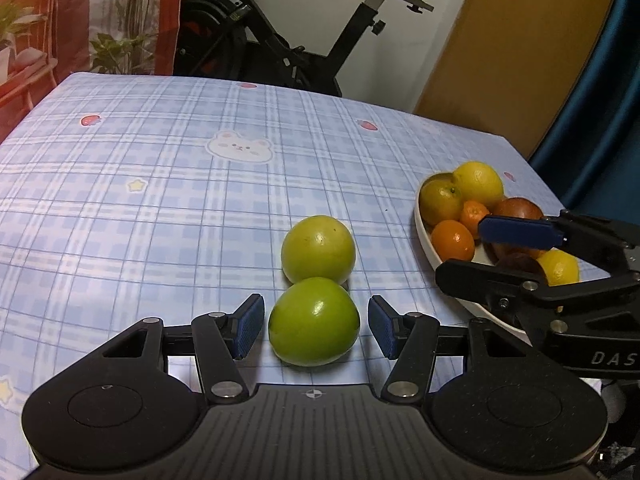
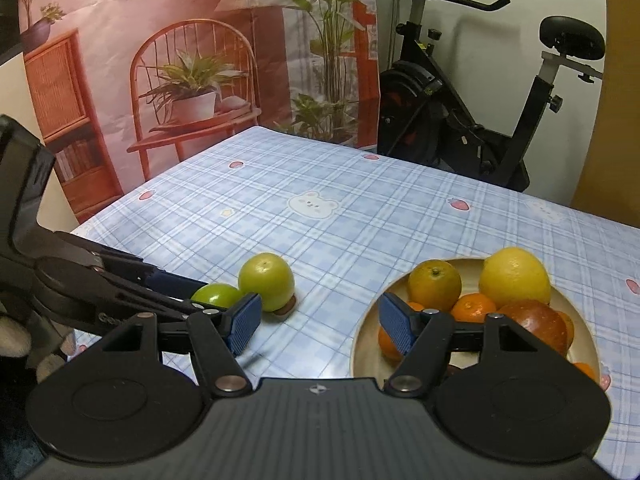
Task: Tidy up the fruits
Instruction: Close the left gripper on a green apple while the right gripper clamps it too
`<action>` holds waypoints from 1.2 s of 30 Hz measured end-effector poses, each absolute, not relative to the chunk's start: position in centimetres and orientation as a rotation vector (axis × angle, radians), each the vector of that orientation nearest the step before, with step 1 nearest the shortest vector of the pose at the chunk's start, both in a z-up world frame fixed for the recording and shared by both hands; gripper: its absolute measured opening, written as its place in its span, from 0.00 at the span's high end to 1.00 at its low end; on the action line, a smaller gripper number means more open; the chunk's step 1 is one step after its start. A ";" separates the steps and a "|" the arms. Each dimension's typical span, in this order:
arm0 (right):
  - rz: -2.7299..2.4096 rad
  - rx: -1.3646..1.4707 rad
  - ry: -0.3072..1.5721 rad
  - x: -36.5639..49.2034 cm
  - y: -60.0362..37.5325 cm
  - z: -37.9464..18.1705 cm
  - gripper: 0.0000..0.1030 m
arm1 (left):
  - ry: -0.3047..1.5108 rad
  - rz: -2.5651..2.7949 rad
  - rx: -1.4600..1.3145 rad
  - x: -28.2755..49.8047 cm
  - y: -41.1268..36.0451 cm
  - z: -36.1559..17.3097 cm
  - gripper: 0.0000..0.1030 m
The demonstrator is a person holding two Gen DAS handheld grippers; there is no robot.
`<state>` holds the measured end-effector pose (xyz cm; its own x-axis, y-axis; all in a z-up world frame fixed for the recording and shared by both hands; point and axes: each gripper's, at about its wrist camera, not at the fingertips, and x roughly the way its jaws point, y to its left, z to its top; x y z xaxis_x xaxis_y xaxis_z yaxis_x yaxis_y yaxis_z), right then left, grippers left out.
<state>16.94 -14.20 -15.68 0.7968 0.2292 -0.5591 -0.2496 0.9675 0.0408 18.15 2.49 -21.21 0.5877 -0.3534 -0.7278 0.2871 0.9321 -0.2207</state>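
Note:
Two green fruits lie touching on the blue plaid tablecloth. The nearer green fruit (image 1: 314,322) (image 2: 214,294) sits between the pads of my left gripper (image 1: 316,326) (image 2: 192,294), with a thin gap on each side, so that gripper is open. The farther green fruit (image 1: 318,250) (image 2: 266,286) rests just beyond it. A cream bowl (image 1: 420,220) (image 2: 360,344) at the right holds a lemon (image 2: 514,276), oranges, tangerines and a red apple (image 2: 536,320). My right gripper (image 2: 320,326) (image 1: 460,251) hovers open at the bowl's left rim with nothing between its pads.
An exercise bike (image 1: 288,40) (image 2: 460,120) stands behind the table's far edge. A printed backdrop (image 2: 180,60) hangs at the back left and a tan board (image 1: 512,48) leans at the back right. Bare tablecloth (image 1: 160,200) spreads left of the fruits.

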 end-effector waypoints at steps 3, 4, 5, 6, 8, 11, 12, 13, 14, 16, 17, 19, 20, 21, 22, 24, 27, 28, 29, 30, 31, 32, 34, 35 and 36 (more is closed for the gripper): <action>0.265 -0.038 0.600 17.1 -14.2 -15.8 0.33 | 0.852 -0.363 -0.063 18.0 2.5 -21.3 0.46; 0.268 -0.039 0.601 17.2 -14.1 -15.8 0.33 | 0.841 -0.360 -0.061 17.9 2.6 -21.2 0.51; 0.272 -0.042 0.601 17.3 -14.0 -15.8 0.33 | 0.833 -0.361 -0.068 17.7 2.8 -21.1 0.51; 0.275 -0.045 0.602 17.4 -13.8 -15.8 0.33 | 0.833 -0.355 -0.070 17.7 3.0 -21.0 0.51; 0.286 -0.050 0.604 17.8 -13.6 -15.8 0.33 | 0.826 -0.341 -0.082 17.3 3.6 -20.9 0.52; 0.308 -0.059 0.608 18.6 -13.1 -15.9 0.33 | 0.822 -0.317 -0.127 16.7 4.7 -20.8 0.52; 0.316 -0.062 0.610 18.9 -12.9 -16.0 0.33 | 0.821 -0.304 -0.139 16.7 4.9 -20.7 0.52; 0.323 -0.065 0.612 19.2 -12.6 -16.0 0.33 | 0.819 -0.289 -0.150 16.5 5.3 -20.7 0.52; 0.334 -0.071 0.613 19.6 -12.3 -16.1 0.33 | 0.817 -0.274 -0.157 16.4 5.8 -20.6 0.52; 0.350 -0.084 0.616 20.3 -11.7 -16.2 0.33 | 0.814 -0.250 -0.177 16.2 6.4 -20.5 0.52; 0.360 -0.090 0.621 20.7 -11.4 -16.3 0.33 | 0.812 -0.236 -0.191 16.1 6.8 -20.4 0.52; 0.378 -0.099 0.632 21.6 -10.8 -16.6 0.33 | 0.805 -0.216 -0.216 16.1 7.6 -20.3 0.53; 0.385 -0.103 0.640 22.0 -10.5 -16.8 0.33 | 0.802 -0.210 -0.225 16.1 7.9 -20.3 0.53; 0.391 -0.107 0.650 22.5 -10.3 -17.1 0.33 | 0.799 -0.206 -0.231 16.0 8.0 -20.2 0.53; 0.395 -0.111 0.660 22.9 -10.0 -17.3 0.33 | 0.795 -0.203 -0.236 16.0 8.2 -20.2 0.54; 0.398 -0.119 0.679 23.6 -9.6 -17.8 0.33 | 0.786 -0.202 -0.238 15.8 8.4 -20.1 0.54; 0.397 -0.125 0.703 24.5 -9.3 -18.3 0.44 | 0.781 -0.204 -0.230 15.6 8.2 -20.1 0.54; 0.396 -0.126 0.710 24.6 -9.2 -18.5 0.45 | 0.781 -0.203 -0.227 15.6 8.2 -20.1 0.54; 0.398 -0.125 0.714 24.8 -9.2 -18.5 0.45 | 0.780 -0.203 -0.226 15.6 8.2 -20.1 0.54; 0.398 -0.123 0.717 24.8 -9.2 -18.6 0.46 | 0.780 -0.204 -0.226 15.4 8.3 -20.1 0.54; 0.400 -0.120 0.719 24.9 -9.2 -18.7 0.47 | 0.782 -0.204 -0.227 15.4 8.3 -20.1 0.53; 0.401 -0.118 0.723 24.9 -9.1 -18.7 0.48 | 0.786 -0.205 -0.228 15.5 8.3 -20.2 0.53; 0.403 -0.117 0.729 24.9 -9.0 -18.8 0.48 | 0.791 -0.202 -0.224 15.3 8.3 -20.2 0.48; 0.402 -0.116 0.729 24.9 -9.0 -18.8 0.48 | 0.796 -0.199 -0.218 15.3 8.2 -20.3 0.46; 0.402 -0.114 0.729 24.9 -9.0 -18.8 0.49 | 0.800 -0.200 -0.217 15.3 8.3 -20.4 0.45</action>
